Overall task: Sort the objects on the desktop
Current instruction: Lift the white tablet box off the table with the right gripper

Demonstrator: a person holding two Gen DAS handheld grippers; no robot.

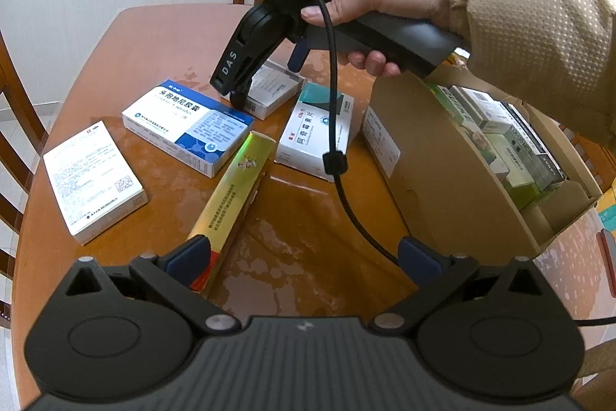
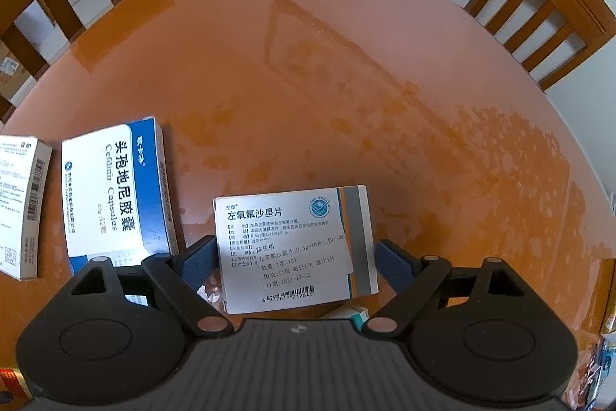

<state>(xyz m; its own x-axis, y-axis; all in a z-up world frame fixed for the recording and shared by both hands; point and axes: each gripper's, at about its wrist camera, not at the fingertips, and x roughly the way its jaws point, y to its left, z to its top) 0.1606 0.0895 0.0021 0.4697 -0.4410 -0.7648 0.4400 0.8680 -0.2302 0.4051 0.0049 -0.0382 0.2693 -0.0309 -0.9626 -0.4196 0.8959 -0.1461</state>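
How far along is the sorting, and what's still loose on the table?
Done: several packs stand in the cardboard box. In hand: the right gripper straddles the labelled white box, which lies flat on the table; no firm grip is visible. Remaining: the blue-and-white box, plain white box, yellow box and teal-topped box lie loose. The left gripper is open and empty.

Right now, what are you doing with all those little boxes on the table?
A person is sorting medicine boxes with a gripper in each hand. The right gripper points down over a silver-white box, its fingers on either side but not squeezing it. The left gripper hangs open near a gold box. Several boxes already stand in the cardboard box; others lie on the table.
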